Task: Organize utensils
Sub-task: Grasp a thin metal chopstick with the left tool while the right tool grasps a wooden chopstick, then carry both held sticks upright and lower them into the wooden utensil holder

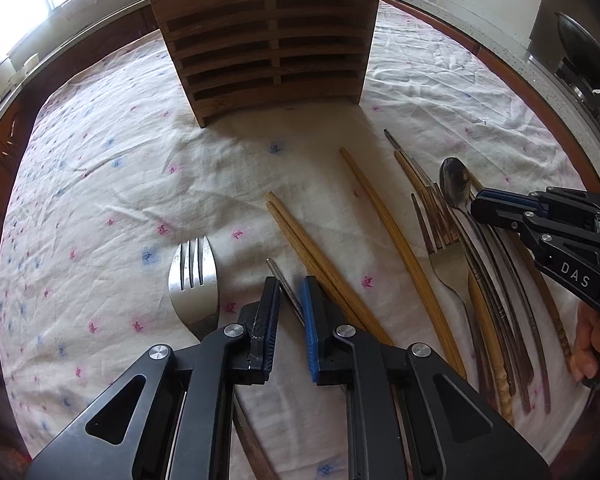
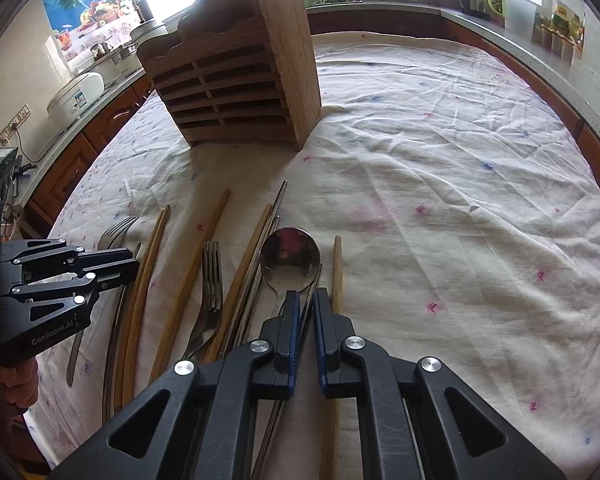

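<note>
Steel chopsticks, one pinched in each closed gripper, left [image 1: 291,284] and right [image 2: 306,300], probably bound for the wooden rack [image 1: 268,36].

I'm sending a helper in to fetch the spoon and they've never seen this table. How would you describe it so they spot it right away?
Start at the slatted wooden utensil holder standing on the flower-print cloth. In front of it lies a row of chopsticks and forks. The spoon lies in that row, just ahead of the right gripper; it is the only piece with a round, shiny metal bowl, while its neighbours are thin sticks or tined forks.
</note>
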